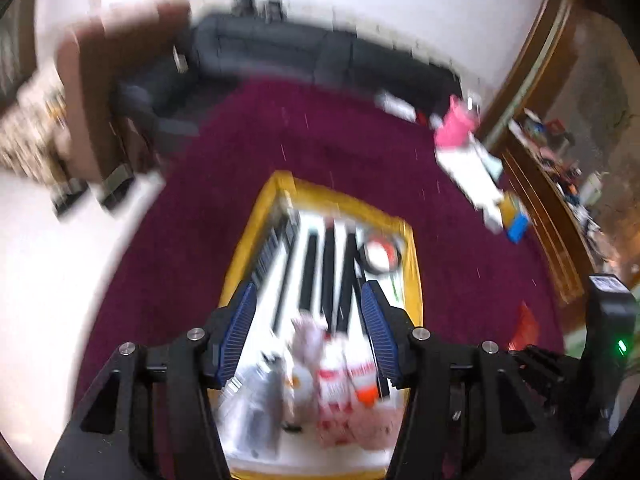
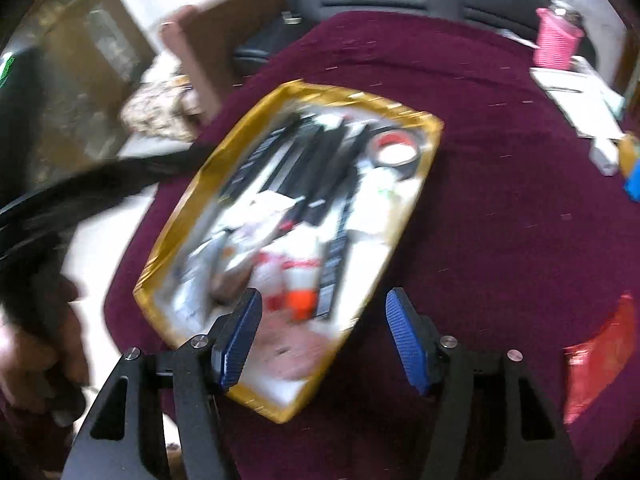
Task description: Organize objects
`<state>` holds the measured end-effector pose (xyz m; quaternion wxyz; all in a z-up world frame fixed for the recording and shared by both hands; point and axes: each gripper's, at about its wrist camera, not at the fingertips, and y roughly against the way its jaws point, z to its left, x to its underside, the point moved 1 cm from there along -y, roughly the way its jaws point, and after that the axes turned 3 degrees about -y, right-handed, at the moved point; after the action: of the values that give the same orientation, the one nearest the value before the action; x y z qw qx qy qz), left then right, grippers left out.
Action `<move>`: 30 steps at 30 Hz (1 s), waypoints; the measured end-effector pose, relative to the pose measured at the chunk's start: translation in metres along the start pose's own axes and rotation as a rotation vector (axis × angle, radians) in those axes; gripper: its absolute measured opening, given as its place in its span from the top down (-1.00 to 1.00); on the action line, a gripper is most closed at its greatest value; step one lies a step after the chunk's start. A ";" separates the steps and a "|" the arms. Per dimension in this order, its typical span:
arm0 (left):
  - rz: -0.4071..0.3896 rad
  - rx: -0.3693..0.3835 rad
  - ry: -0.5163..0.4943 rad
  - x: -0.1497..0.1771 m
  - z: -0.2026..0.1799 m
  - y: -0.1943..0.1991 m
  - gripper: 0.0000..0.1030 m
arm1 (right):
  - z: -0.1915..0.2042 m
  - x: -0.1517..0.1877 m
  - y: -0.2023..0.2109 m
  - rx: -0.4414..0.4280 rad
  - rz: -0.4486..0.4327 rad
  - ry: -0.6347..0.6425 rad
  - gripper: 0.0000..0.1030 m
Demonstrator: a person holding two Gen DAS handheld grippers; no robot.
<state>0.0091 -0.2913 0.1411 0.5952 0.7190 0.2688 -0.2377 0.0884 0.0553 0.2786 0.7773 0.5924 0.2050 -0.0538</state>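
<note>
Both pairs of jaws stand wide apart with nothing between their blue ribbed pads. At the bottom centre of the left wrist view, the left gripper (image 1: 310,328) hangs over the near end of a shallow rectangular tray with a yellow-gold rim (image 1: 414,264), which fills the lower middle of that frame. Between the pads, blurred, lie crumpled red-and-white packets (image 1: 340,384) and a small white bottle with an orange cap (image 1: 368,394). Farther up the tray run several long black bars (image 1: 328,268), side by side, and a roll of tape with a black-and-red edge (image 1: 380,256) sits at their right.

In the right wrist view, the right gripper (image 2: 322,334) hovers at the bottom centre over the tray's near right corner; the tray (image 2: 224,152) lies slanted across the middle of the frame. It rests on a deep maroon carpet-like cloth (image 2: 500,220). A pink ribbed basket (image 2: 556,42) stands at the upper right, and a red plastic packet (image 2: 600,360) lies at the right edge.
</note>
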 end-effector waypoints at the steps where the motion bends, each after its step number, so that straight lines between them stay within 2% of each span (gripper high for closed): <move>1: -0.041 -0.035 -0.017 -0.002 -0.004 0.011 -0.06 | -0.006 -0.006 0.005 0.037 -0.018 -0.017 -0.16; 3: -0.140 -0.105 -0.060 -0.005 -0.016 0.037 -0.35 | -0.007 -0.024 0.010 0.096 -0.051 -0.015 -0.15; 4: -0.167 -0.101 -0.067 -0.006 -0.020 0.044 -0.72 | -0.007 -0.026 0.014 0.120 -0.066 -0.011 -0.16; 5: -0.192 -0.074 -0.066 -0.006 -0.023 0.051 -0.90 | -0.004 -0.026 0.018 0.142 -0.080 -0.009 -0.18; 7: -0.201 0.053 -0.049 -0.010 -0.025 0.058 -1.00 | -0.001 -0.031 0.021 0.167 -0.105 -0.017 -0.19; 8: -0.183 0.085 -0.049 -0.014 -0.025 0.059 -1.00 | -0.001 -0.033 0.021 0.177 -0.115 -0.024 -0.19; 9: -0.176 0.075 -0.053 -0.019 -0.026 0.062 -1.00 | -0.001 -0.036 0.023 0.186 -0.131 -0.037 -0.19; 13: -0.266 -0.073 -0.099 -0.029 -0.034 0.082 -1.00 | -0.001 -0.035 0.030 0.183 -0.185 -0.056 -0.19; 15: -0.289 -0.155 -0.096 -0.031 -0.038 0.092 -1.00 | 0.002 -0.035 0.028 0.198 -0.174 -0.027 -0.19; 16: -0.305 -0.179 -0.076 -0.030 -0.040 0.098 -1.00 | 0.003 -0.035 0.027 0.192 -0.163 -0.013 -0.19; 18: -0.319 -0.166 -0.025 -0.023 -0.038 0.104 -1.00 | 0.004 -0.034 0.030 0.180 -0.154 0.007 -0.19; 21: -0.244 -0.095 0.066 -0.011 -0.032 0.092 -1.00 | 0.005 -0.024 0.043 0.182 -0.180 0.063 -0.23; 22: -0.204 -0.066 0.091 -0.007 -0.032 0.087 -1.00 | 0.004 -0.020 0.047 0.193 -0.199 0.083 -0.32; 24: -0.151 -0.052 0.115 0.003 -0.036 0.080 -1.00 | 0.002 -0.016 0.051 0.186 -0.214 0.089 -0.35; 27: -0.069 -0.132 0.104 0.017 -0.047 0.070 -1.00 | 0.000 -0.009 0.053 0.162 -0.212 0.114 -0.35; 30: -0.035 -0.193 0.113 0.026 -0.052 0.066 -1.00 | -0.002 -0.001 0.057 0.159 -0.251 0.135 -0.36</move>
<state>0.0739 -0.2475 0.1808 0.6412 0.6659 0.3359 -0.1803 0.1059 0.0743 0.3300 0.6996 0.6239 0.3244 -0.1266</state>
